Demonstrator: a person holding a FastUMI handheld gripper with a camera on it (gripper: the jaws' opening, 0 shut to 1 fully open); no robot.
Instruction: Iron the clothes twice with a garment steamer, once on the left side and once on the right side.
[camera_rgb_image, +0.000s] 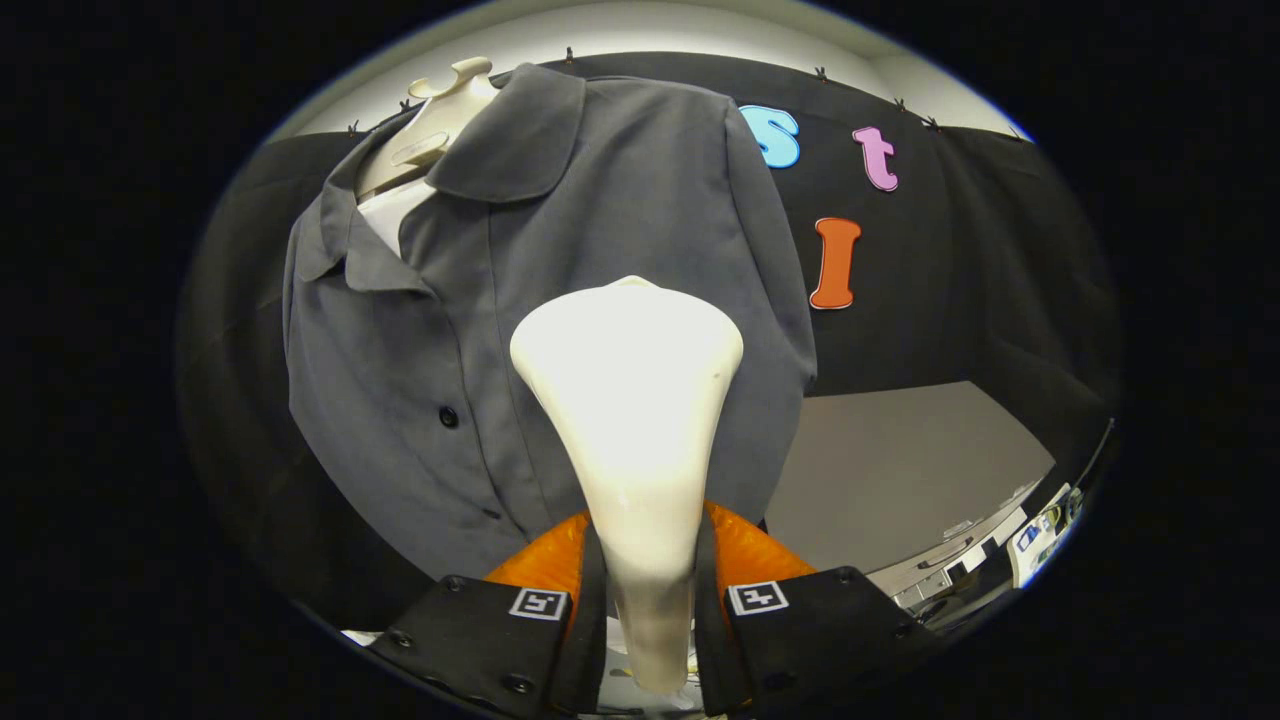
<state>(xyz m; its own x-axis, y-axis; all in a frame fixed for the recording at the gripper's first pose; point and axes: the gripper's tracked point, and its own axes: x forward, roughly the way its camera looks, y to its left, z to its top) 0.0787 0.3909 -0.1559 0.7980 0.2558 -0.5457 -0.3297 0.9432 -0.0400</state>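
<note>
gripper (650, 610): I've got both fingers clamped on the neck of the garment steamer (630, 400), one each side, firm hold.
steamer: upright between the fingers, wide head flaring up ahead of them, against or just off the cloth; I can't tell which.
shirt (520, 300): grey, buttoned, hanging on a pale mannequin (440, 120). Head sits beside the button placket, on the panel nearer the booth wall.
step: my read is one side pass in hand, head around mid-chest.
next: I'd run the head straight along that panel, clear of the buttons, then cross the placket for the other side.
hidden: steamer's face points away, so contact and steam are unreadable. Shirt hem is behind the fingers; handle base is cut off. Small clutter past the grey floor (900, 470) is too small to identify.
</note>
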